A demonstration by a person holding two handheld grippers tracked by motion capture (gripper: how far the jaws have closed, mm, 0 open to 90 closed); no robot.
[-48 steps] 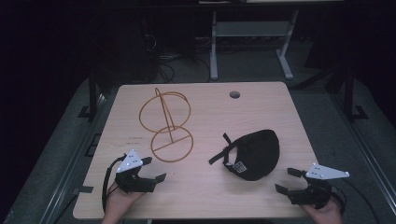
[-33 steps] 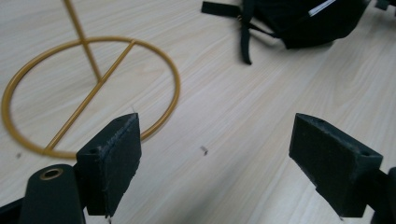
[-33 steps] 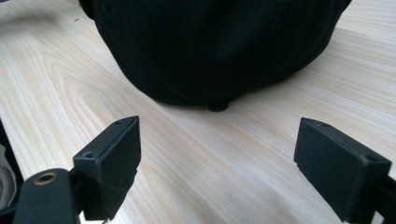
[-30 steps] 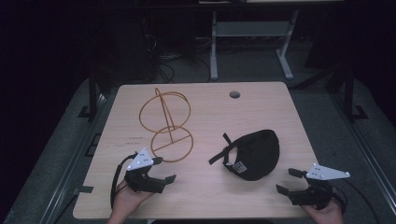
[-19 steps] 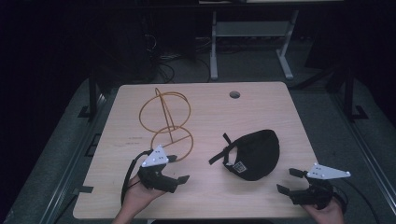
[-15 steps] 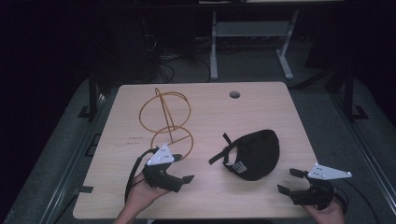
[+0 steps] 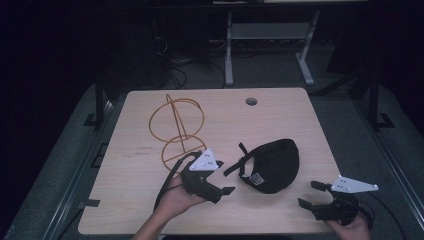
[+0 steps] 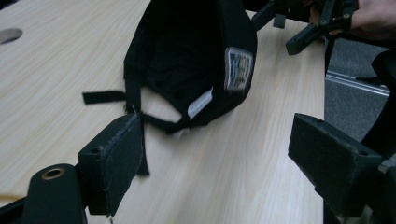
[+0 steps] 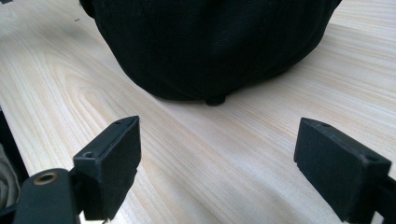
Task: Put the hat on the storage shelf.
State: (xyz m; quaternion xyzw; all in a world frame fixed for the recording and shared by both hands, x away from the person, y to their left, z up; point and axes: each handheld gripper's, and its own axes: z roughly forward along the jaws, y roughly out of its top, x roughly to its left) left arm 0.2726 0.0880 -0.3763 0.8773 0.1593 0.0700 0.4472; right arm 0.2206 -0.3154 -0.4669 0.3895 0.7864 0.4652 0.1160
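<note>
A black cap lies upside down on the wooden table, right of centre, its strap trailing left. My left gripper is open just left of the cap; in the left gripper view the cap and its label sit right beyond the jaws, the strap by the left jaw. My right gripper rests open near the table's front right corner. In the right gripper view the cap's crown is a short way ahead of the spread jaws.
A gold wire stand of two rings stands left of centre, behind my left gripper. A round cable hole sits near the table's far edge. Dark floor, cables and a white frame lie beyond the table.
My left gripper has moved right from the table's front left toward the cap and stays open. The right gripper has hardly moved. The cap has not moved.
</note>
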